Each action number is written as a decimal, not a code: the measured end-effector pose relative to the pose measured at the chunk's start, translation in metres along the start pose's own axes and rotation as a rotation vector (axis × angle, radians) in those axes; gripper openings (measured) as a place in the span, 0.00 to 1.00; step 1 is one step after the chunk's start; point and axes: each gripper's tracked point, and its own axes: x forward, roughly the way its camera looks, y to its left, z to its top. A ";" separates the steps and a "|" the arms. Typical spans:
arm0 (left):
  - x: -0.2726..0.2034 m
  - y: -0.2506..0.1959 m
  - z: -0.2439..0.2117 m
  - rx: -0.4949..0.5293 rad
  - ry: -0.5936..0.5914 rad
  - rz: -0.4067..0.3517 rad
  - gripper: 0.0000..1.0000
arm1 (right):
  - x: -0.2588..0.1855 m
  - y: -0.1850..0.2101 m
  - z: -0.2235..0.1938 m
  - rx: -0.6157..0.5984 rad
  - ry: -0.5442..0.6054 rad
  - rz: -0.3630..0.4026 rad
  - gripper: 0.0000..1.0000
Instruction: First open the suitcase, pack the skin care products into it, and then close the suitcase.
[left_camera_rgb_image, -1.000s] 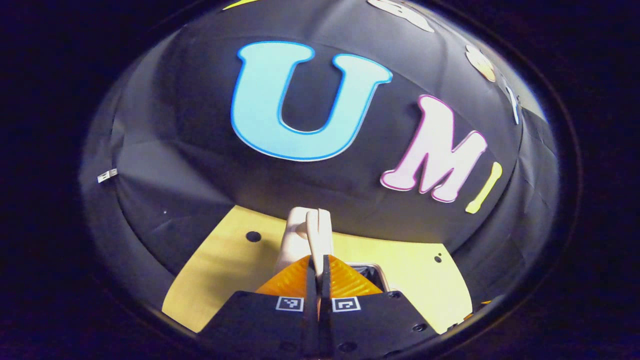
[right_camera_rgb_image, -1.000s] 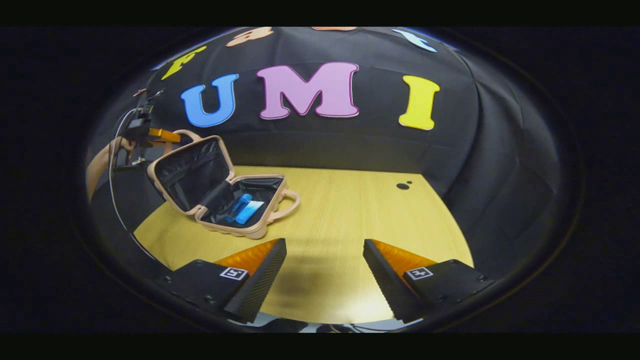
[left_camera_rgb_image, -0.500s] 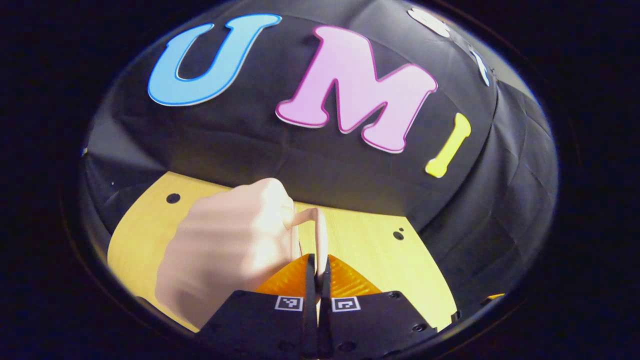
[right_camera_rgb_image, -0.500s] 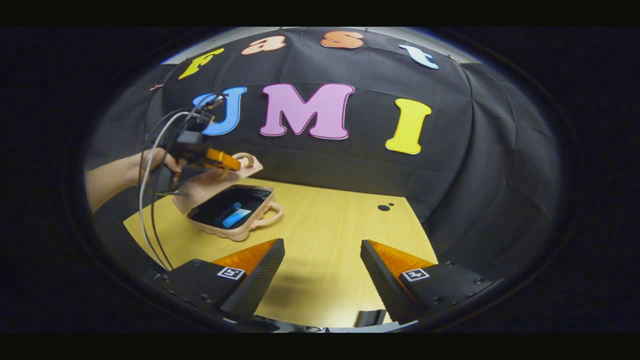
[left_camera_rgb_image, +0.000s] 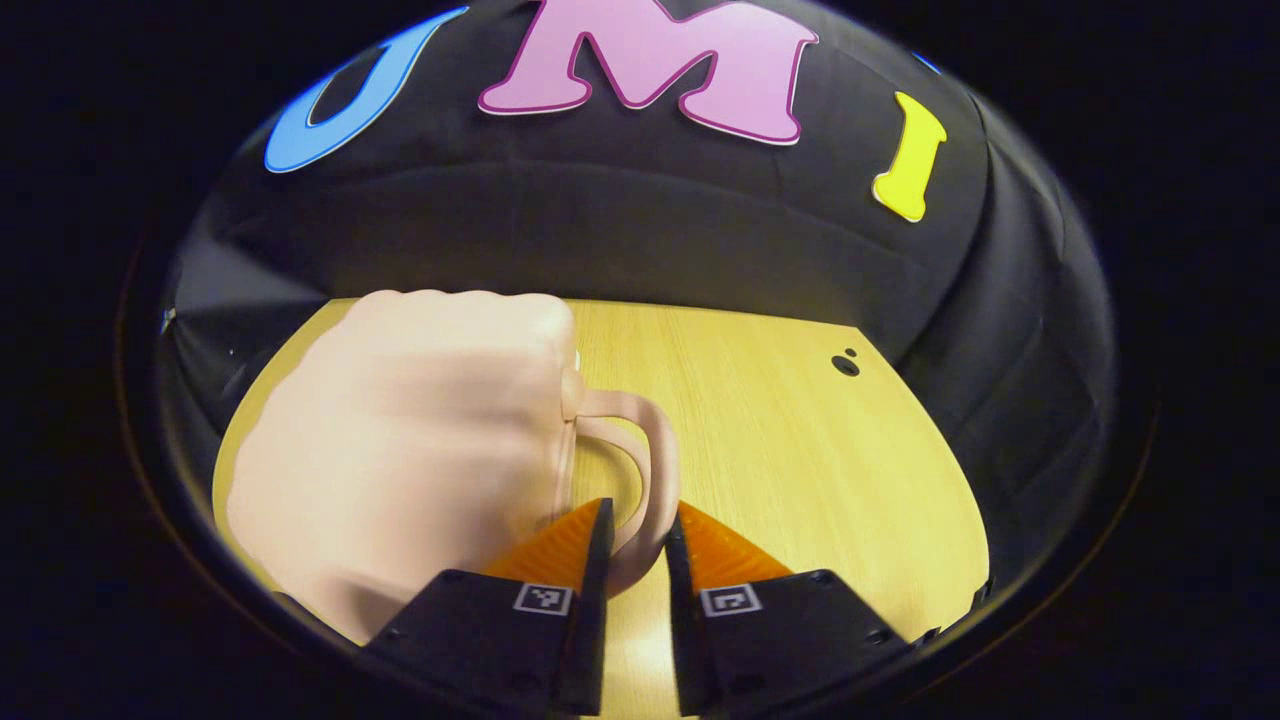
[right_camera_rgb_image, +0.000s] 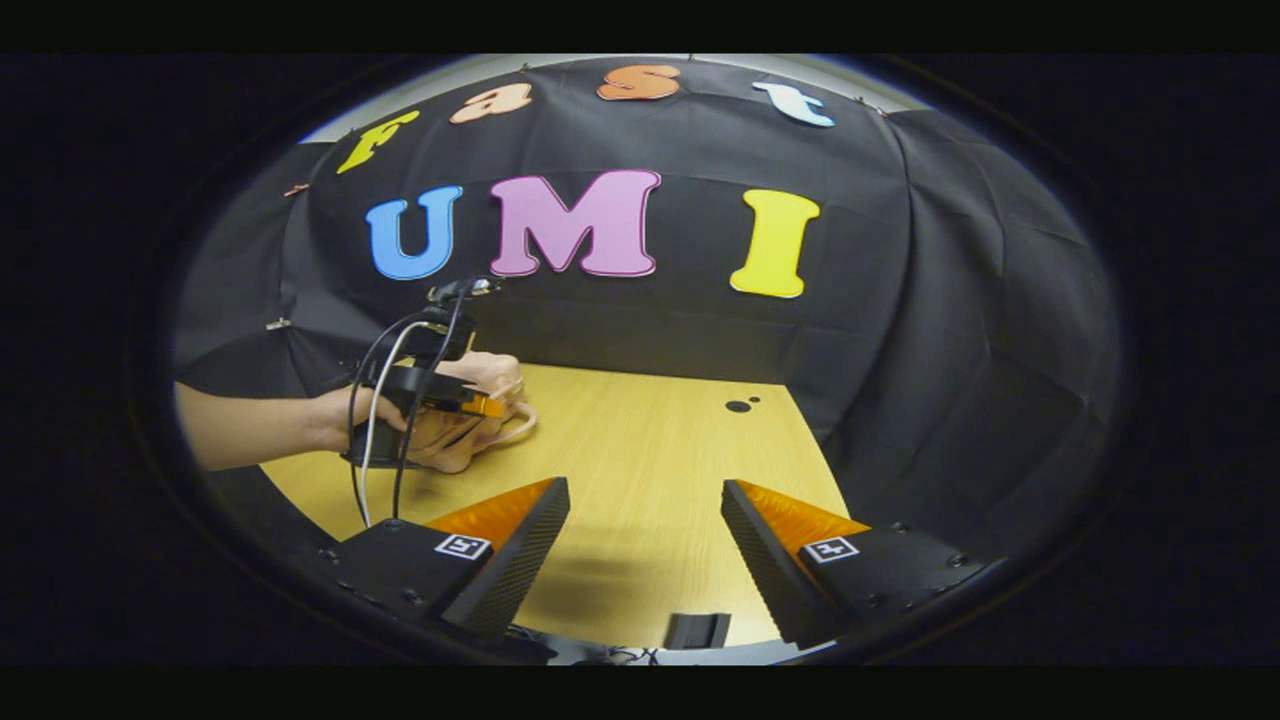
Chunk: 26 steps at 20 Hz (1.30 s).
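Since half a second ago I've swung the lid down: the small pale-pink hard-shell suitcase now lies closed on the light wooden table, at nine o'clock in the right gripper view. My left gripper pinches its curved pink handle. My right gripper hovers wide open, holding nothing.

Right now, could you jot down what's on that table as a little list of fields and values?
surface: wooden table in front of a black cloth wall
suitcase: small, pink, lid down, lying on the table
suitcase handle: curved loop, between the left gripper's fingers
left gripper: fingers narrowly apart around the handle; contact not clear
right gripper: fingers wide apart, holding nothing, over bare table
hand: holds the left gripper at the suitcase
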 end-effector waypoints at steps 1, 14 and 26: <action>-0.009 -0.008 0.003 -0.017 -0.031 -0.022 0.55 | 0.003 -0.002 0.002 0.010 0.000 -0.005 0.97; -0.297 0.013 0.105 0.146 -0.596 0.060 0.96 | 0.001 0.067 0.111 0.089 -0.189 0.035 0.96; -0.340 0.076 0.064 0.132 -0.627 0.165 0.96 | -0.004 0.127 0.111 0.073 -0.226 0.081 0.96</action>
